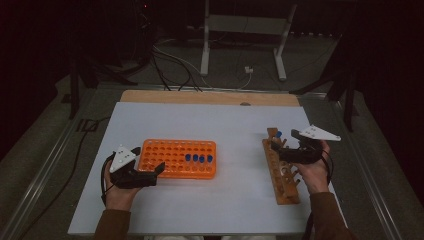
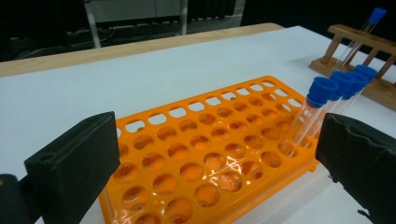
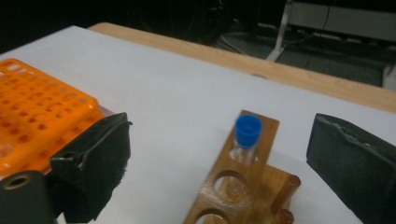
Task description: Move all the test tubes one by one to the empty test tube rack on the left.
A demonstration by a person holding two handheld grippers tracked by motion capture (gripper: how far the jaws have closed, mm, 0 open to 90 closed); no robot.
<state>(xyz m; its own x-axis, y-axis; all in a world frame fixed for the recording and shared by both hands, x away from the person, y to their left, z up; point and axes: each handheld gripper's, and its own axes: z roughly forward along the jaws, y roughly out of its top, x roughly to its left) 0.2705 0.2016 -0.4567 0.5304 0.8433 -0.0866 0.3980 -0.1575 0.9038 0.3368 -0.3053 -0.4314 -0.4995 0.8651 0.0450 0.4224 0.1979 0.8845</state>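
An orange tube rack (image 1: 170, 159) lies at the middle of the white table top, with several blue-capped clear tubes (image 1: 198, 158) standing in its right half. My left gripper (image 1: 156, 174) is open at the rack's near left corner. In the left gripper view its jaws straddle the orange rack (image 2: 205, 158), and the capped tubes (image 2: 343, 81) stand by the right jaw. A wooden rack (image 1: 282, 172) lies at the right, with one blue-capped tube (image 1: 278, 134) in its far hole. My right gripper (image 1: 286, 146) is open over the wooden rack (image 3: 243, 186), just short of that tube (image 3: 247, 133).
The white board (image 1: 225, 125) rests on a wooden table whose bare strip (image 1: 210, 97) shows at the far edge. Beyond it, a white metal stand (image 1: 245, 30) and cables (image 1: 170, 65) are on the dark floor. Open board lies between the two racks.
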